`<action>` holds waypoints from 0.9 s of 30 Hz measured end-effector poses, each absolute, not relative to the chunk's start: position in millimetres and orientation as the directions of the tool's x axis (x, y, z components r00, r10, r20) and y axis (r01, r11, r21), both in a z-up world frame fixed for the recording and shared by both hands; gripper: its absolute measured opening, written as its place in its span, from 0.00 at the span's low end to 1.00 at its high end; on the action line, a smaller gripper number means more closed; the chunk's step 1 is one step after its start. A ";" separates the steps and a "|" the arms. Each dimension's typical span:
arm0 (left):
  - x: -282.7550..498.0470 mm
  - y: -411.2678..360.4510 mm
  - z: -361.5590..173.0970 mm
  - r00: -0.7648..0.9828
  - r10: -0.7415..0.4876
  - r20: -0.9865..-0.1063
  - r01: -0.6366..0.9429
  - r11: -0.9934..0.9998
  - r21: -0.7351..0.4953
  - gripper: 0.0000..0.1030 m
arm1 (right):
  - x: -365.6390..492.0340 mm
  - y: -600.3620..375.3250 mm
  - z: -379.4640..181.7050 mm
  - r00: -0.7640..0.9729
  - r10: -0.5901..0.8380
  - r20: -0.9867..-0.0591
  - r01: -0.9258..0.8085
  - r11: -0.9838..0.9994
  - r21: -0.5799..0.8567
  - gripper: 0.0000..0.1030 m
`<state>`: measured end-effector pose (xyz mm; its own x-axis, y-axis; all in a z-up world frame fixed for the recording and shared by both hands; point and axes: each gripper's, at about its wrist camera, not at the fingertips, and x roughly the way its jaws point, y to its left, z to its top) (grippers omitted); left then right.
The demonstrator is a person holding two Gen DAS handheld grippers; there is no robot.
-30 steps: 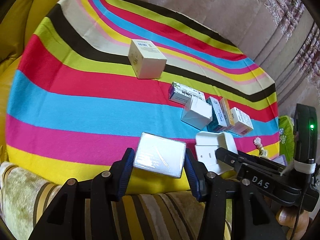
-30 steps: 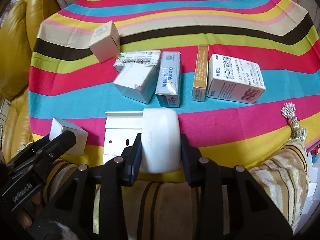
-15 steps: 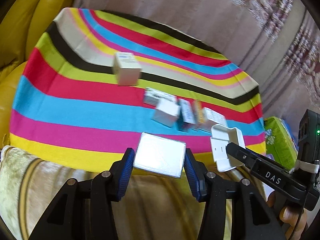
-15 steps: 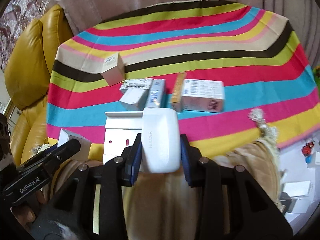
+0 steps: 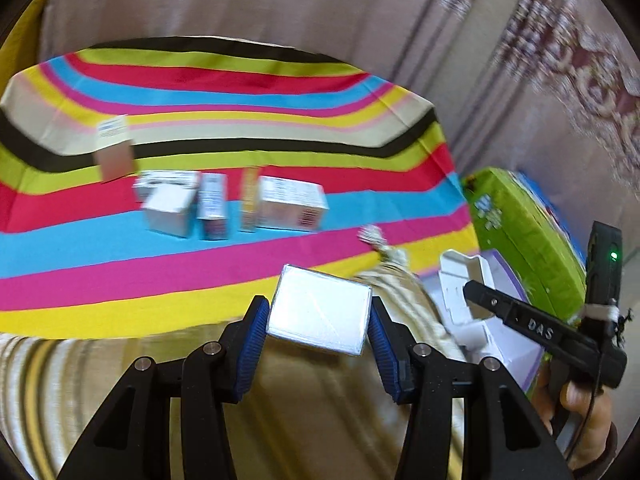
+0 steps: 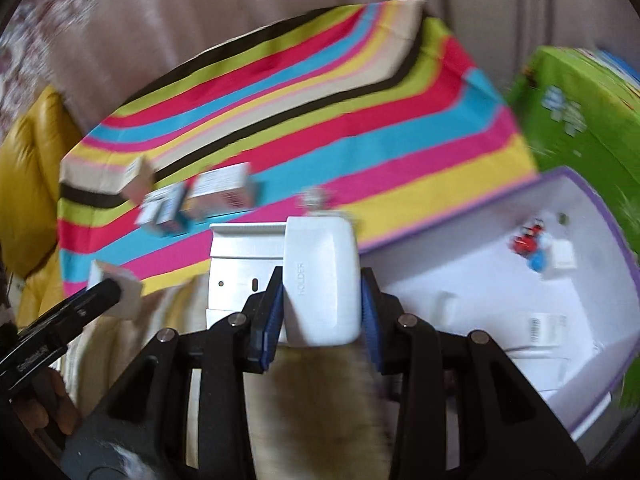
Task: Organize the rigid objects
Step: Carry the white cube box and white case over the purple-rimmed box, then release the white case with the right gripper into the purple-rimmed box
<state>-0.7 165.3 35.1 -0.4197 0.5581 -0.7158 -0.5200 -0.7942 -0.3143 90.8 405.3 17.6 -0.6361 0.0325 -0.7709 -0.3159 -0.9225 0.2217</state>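
My left gripper [image 5: 318,314] is shut on a small white box [image 5: 320,312] and holds it in the air off the table's front right edge. My right gripper [image 6: 320,300] is shut on a white plastic holder [image 6: 320,280] marked HOLDER, beside a white tray with a purple rim [image 6: 500,300]. The right gripper and holder [image 5: 472,304] also show in the left wrist view. Several small boxes [image 5: 224,204] stand in a row on the striped tablecloth [image 5: 240,92].
A green carton [image 6: 580,100] stands behind the tray, which holds a small white box [image 6: 562,258] and small red and blue bits [image 6: 530,244]. A yellow sofa [image 6: 28,184] is left of the table. Curtains hang behind.
Both grippers have swung to the right, away from the table, still holding their objects. The white tray and green carton have come into view.
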 end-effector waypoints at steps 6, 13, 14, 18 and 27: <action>18.8 216.2 36.9 -0.374 0.593 -0.714 -0.608 -0.737 -0.294 0.49 | 111.7 461.8 8.5 -0.613 0.099 -0.784 -0.434 -0.871 0.229 0.39; 36.5 265.0 33.3 -0.316 0.614 -0.723 -0.689 -0.673 -0.270 0.49 | 119.4 492.3 3.0 -0.595 0.157 -0.788 -0.497 -0.842 0.208 0.39; 38.0 270.1 32.6 -0.309 0.616 -0.725 -0.695 -0.666 -0.270 0.49 | 120.0 494.3 1.5 -0.593 0.162 -0.789 -0.503 -0.839 0.206 0.39; 41.4 289.2 27.9 -0.274 0.621 -0.734 -0.715 -0.642 -0.276 0.49 | 122.1 501.7 -3.5 -0.578 0.179 -0.796 -0.528 -0.826 0.197 0.39; 41.1 298.7 21.4 -0.267 0.598 -0.756 -0.706 -0.655 -0.269 0.69 | 126.8 509.0 -2.7 -0.564 0.219 -0.796 -0.565 -0.805 0.179 0.68</action>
